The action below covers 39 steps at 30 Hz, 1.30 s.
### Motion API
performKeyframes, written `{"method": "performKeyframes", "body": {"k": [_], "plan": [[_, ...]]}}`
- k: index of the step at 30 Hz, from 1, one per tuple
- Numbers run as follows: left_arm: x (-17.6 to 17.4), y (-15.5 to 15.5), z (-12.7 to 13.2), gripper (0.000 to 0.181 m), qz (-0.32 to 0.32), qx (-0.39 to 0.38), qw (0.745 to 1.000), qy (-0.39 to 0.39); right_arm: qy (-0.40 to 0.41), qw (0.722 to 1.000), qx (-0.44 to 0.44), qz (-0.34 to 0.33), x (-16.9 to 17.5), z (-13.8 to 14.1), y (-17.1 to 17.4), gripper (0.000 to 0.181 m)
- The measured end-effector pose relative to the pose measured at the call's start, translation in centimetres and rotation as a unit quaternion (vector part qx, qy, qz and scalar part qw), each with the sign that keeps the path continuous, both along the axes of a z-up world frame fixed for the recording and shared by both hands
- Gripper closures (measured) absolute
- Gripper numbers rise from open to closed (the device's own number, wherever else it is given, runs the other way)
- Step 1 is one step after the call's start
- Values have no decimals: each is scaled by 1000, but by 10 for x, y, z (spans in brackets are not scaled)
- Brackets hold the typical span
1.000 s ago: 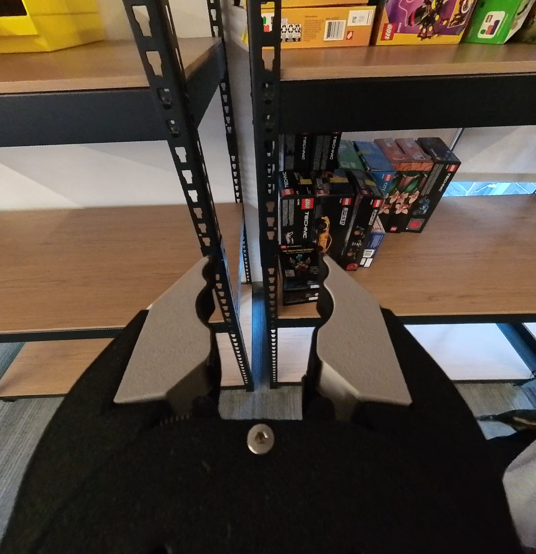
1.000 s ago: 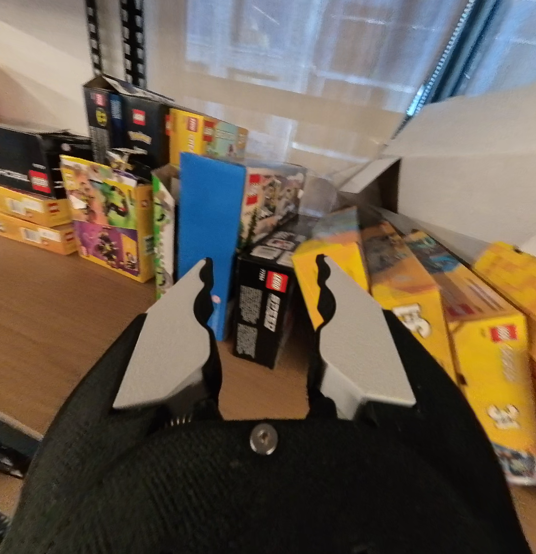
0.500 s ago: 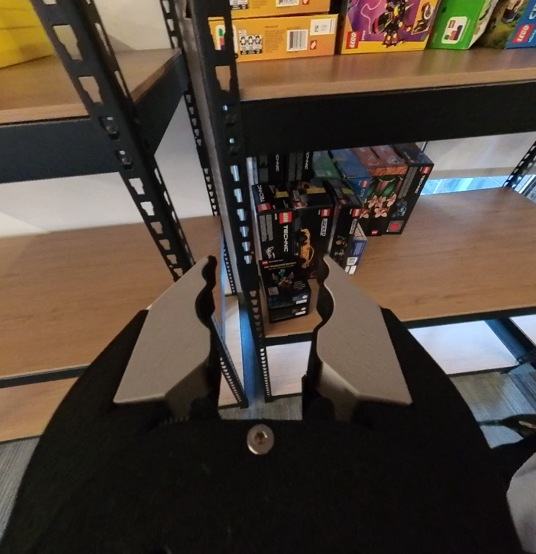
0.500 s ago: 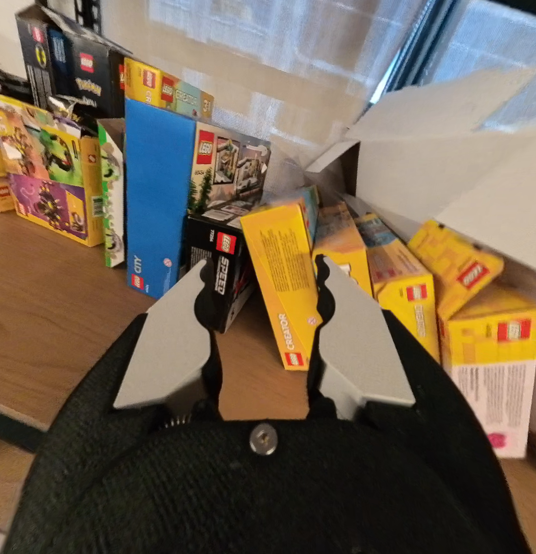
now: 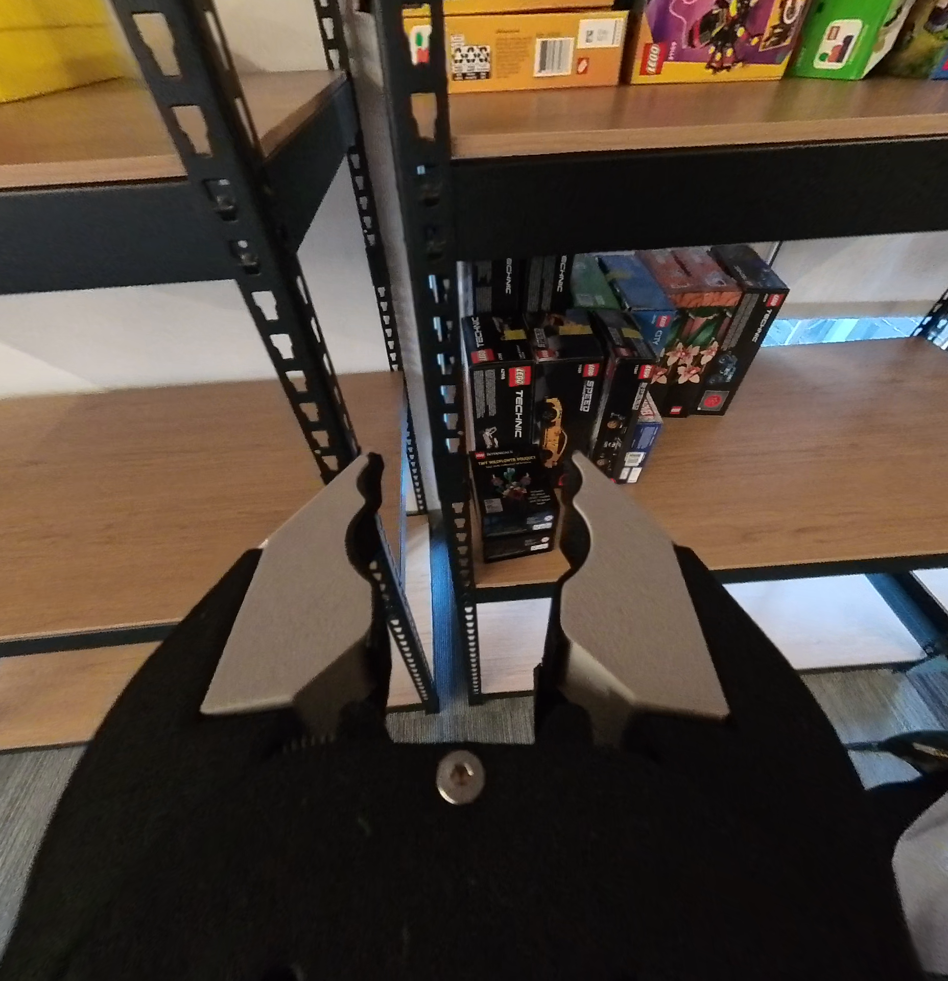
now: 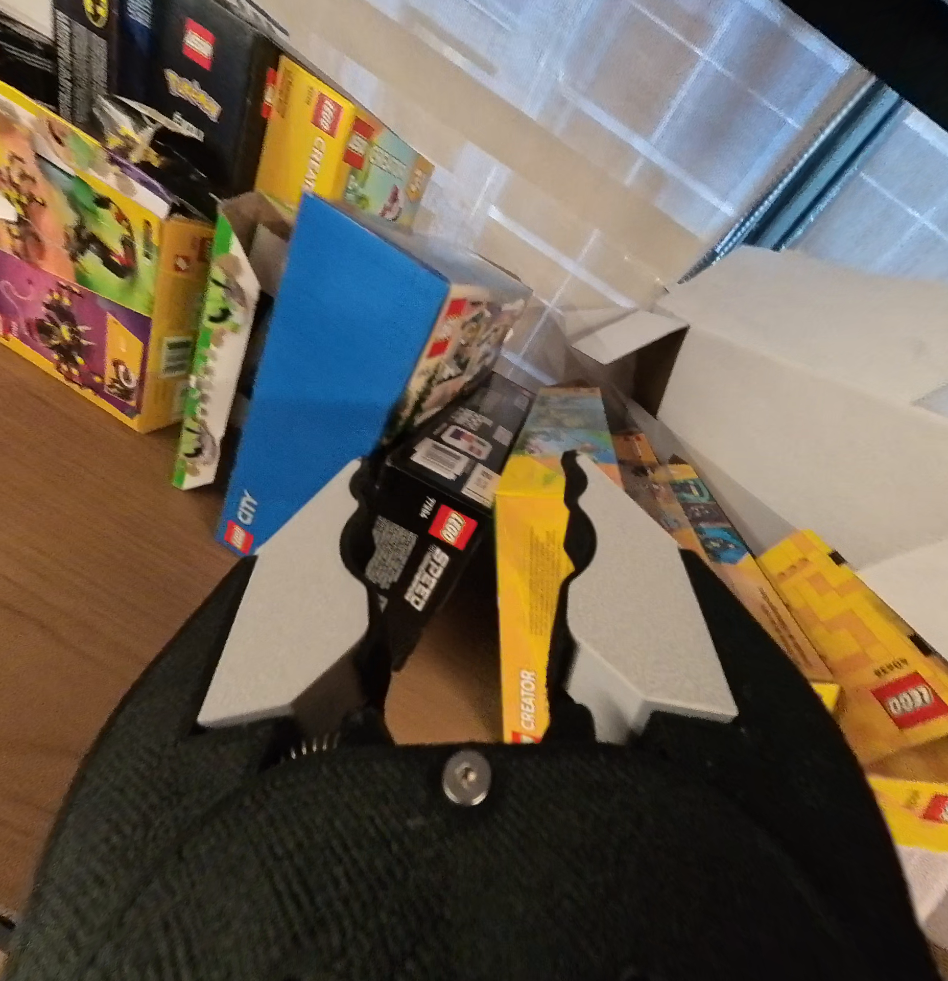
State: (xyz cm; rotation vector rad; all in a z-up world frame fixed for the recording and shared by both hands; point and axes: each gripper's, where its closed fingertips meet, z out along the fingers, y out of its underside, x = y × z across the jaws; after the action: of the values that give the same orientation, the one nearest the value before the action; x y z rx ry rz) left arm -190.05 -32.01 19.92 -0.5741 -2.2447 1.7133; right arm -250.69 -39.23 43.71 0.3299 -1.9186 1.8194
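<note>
A black box and a tall yellow box are framed between the spread fingers of the right claw, neither seen gripped. Both are tilted on the wooden shelf.

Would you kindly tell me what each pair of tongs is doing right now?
Left tongs: open, empty, facing the black shelf post.
Right tongs: open, holding nothing, black box and yellow box showing between the fingers.

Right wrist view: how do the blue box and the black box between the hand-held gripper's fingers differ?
The blue box stands upright on end and taller; the black box is shorter and tilts, leaning against the blue box. The blue box sits left of the open right hand-held gripper; the black box lies partly between its fingers. Both rest on the wooden shelf.
</note>
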Motion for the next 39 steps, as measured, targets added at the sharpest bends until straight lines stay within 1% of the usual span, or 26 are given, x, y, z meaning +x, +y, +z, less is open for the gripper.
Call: {"method": "performKeyframes", "body": {"k": [2, 7, 13, 17, 20, 23, 25, 26, 28, 30, 31, 33, 36, 39], "plan": [[6, 2, -1, 115, 8, 1, 1000, 3, 15, 1000, -3, 11, 17, 3, -6, 112], [15, 5, -2, 115, 19, 1, 1000, 6, 42, 995, 6, 88, 85, 4, -33, 115], [27, 13, -5, 115, 33, 1, 999, 3, 71, 986, 40, 146, 150, -10, -73, 115], [44, 21, -7, 115, 54, 0, 998, 8, 135, 979, 61, 144, 177, -24, -100, 116], [59, 29, -7, 115, 74, -3, 997, 11, 175, 971, 60, 150, 190, -31, -112, 115], [73, 36, -11, 115, 91, 3, 996, 18, 179, 962, 39, 204, 210, -24, -123, 115], [80, 39, -13, 116, 98, 7, 995, 19, 186, 948, 32, 258, 230, -14, -134, 113], [82, 40, -13, 116, 100, 7, 995, 20, 193, 941, 42, 275, 236, -11, -141, 113], [85, 41, -11, 116, 104, 3, 994, 21, 202, 926, 112, 298, 243, -17, -158, 111], [85, 41, -10, 116, 105, 0, 994, 22, 210, 916, 180, 291, 240, -23, -175, 108], [84, 41, -11, 116, 105, 1, 994, 22, 218, 909, 202, 293, 240, -25, -181, 110], [83, 42, -15, 116, 102, 5, 994, 22, 237, 884, 269, 300, 236, -35, -189, 114], [83, 44, -22, 116, 102, 12, 994, 21, 260, 865, 332, 273, 226, -37, -203, 112], [85, 46, -25, 116, 106, 14, 994, 32, 256, 854, 379, 248, 223, -36, -215, 109]]}}
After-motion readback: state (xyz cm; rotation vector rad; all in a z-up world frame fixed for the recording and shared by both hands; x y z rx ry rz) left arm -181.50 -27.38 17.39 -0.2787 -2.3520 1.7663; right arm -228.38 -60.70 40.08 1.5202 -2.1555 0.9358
